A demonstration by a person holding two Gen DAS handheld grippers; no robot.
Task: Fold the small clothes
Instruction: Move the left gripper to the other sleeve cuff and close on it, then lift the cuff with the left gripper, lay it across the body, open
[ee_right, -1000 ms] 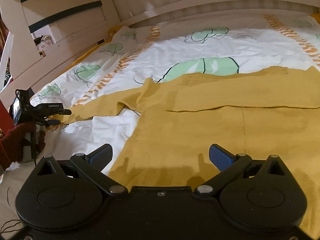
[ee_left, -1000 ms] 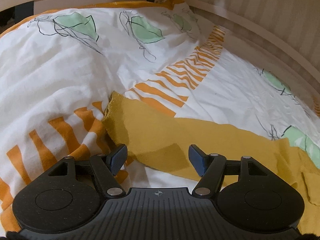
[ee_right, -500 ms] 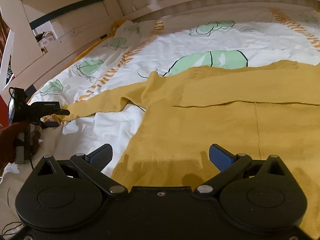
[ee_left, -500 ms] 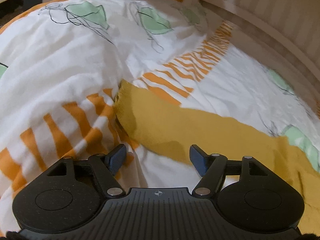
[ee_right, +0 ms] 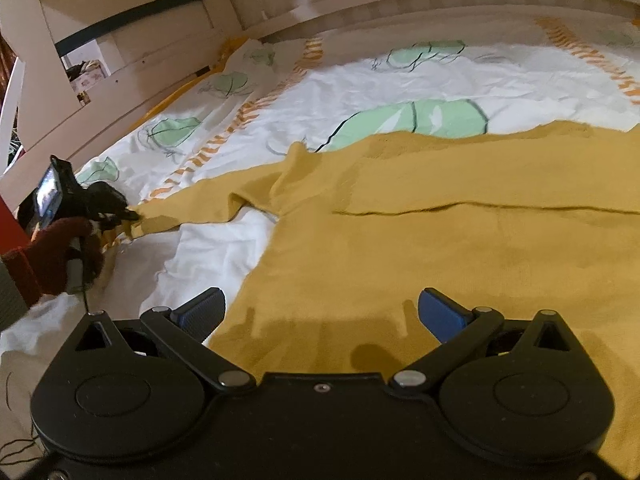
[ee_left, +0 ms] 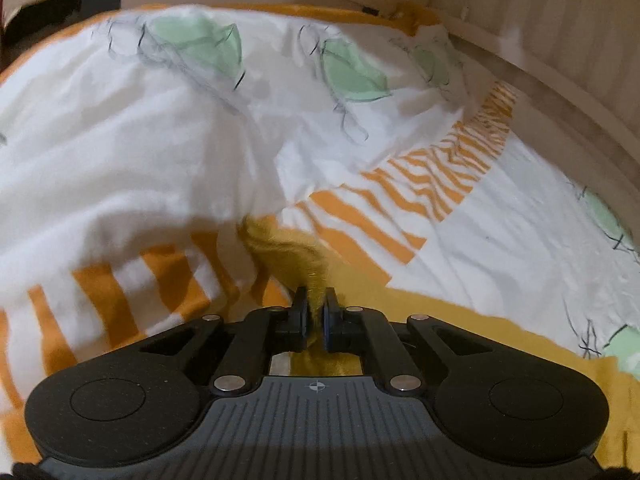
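Left gripper (ee_left: 315,300): just clenched; sleeve end (ee_left: 288,248) of the mustard sweater (ee_right: 460,248) is pinched between its pads.
Right gripper (ee_right: 320,312): spread wide, nothing gripped, held over the sweater's body.
Sweater: laid flat on the leaf-print bedsheet (ee_right: 400,80).

Right gripper (ee_right: 320,312): jaws spread wide, blue pads hovering over the near part of a mustard-yellow sweater (ee_right: 440,248) laid flat on a white bedsheet (ee_right: 360,84) printed with green leaves and orange stripes. At far left, the left gripper (ee_right: 130,215), held by a hand in a dark red sleeve (ee_right: 48,256), pinches the tip of the sweater's outstretched sleeve. Pale wooden bed frame (ee_right: 132,68) behind.
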